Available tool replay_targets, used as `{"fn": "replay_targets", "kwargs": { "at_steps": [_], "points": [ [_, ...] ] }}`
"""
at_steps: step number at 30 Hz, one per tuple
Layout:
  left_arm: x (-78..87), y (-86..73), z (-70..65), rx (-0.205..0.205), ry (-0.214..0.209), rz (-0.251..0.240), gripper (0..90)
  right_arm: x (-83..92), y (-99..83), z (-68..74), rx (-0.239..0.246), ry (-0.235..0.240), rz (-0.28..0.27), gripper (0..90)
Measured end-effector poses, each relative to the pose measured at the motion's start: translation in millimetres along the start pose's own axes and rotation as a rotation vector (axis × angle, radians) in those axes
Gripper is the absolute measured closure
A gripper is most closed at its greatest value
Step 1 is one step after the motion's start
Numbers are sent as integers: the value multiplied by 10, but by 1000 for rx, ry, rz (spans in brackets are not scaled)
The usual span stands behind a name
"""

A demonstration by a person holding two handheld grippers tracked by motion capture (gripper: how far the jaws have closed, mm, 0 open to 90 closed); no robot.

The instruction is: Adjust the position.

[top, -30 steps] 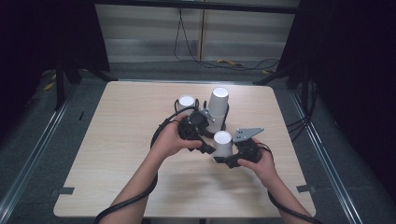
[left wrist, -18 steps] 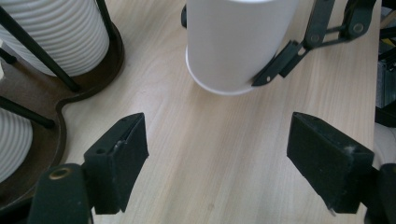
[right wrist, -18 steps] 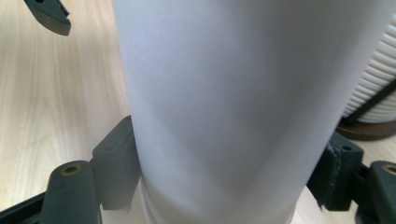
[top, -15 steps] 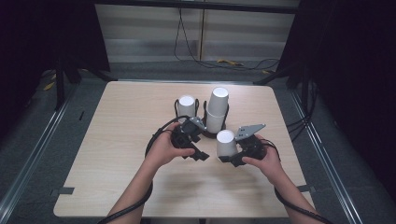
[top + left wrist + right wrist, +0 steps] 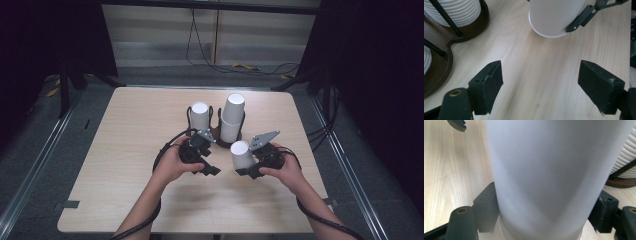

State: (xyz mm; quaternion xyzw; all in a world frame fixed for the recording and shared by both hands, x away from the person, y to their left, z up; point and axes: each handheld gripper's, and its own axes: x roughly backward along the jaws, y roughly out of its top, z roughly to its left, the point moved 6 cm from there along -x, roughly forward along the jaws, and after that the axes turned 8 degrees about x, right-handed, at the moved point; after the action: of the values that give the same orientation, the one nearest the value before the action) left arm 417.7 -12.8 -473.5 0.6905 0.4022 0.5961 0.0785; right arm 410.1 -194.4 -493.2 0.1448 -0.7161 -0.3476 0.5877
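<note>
While the left hand-held gripper (image 5: 207,167) gapes empty, the right hand-held gripper (image 5: 245,167) clasps the white cup (image 5: 241,154).

On the desk (image 5: 125,150), a bit behind its middle, stands a holder (image 5: 216,133) with two places: a single cup (image 5: 199,115) in the left one and a higher stack of cups (image 5: 232,118) in the right one. In front of the holder, toward the near edge, an upside-down cup (image 5: 242,155) sits between the fingers of the right gripper (image 5: 250,169). The left gripper (image 5: 206,165) is just to its left, apart from it, over bare desk.
</note>
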Motion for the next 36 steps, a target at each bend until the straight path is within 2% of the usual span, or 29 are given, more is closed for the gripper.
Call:
{"fn": "replay_targets", "kwargs": {
  "at_steps": [3, 8, 12, 13, 19, 21, 26, 28, 36],
  "points": [
    [-6, -16, 4, 8, -7, -17, 197, 0, 24, 1, 22, 3, 13, 234],
    [2, -54, 31, 0, 1, -11, 196, -10, 55, -7, 36, 15, 38, 233],
    [-2, -76, 41, 12, -20, -45, 192, -24, 78, -17, 43, 29, 50, 233],
    [-1, -88, 39, 18, -16, -37, 192, -27, 81, -13, 41, 32, 58, 233],
    [-17, -135, 70, -5, 12, -26, 192, -51, 108, -5, 57, 53, 83, 233],
    [-9, -142, 72, -2, 6, -27, 191, -51, 115, 1, 65, 61, 97, 233],
    [10, -127, 67, 12, -32, -74, 190, -40, 131, 3, 80, 77, 130, 234],
    [15, -132, 77, 8, -23, -68, 190, -38, 139, -3, 92, 72, 148, 233],
    [-18, -167, 91, 5, -8, -62, 190, -62, 194, 34, 121, 101, 192, 233]
  ]
}}
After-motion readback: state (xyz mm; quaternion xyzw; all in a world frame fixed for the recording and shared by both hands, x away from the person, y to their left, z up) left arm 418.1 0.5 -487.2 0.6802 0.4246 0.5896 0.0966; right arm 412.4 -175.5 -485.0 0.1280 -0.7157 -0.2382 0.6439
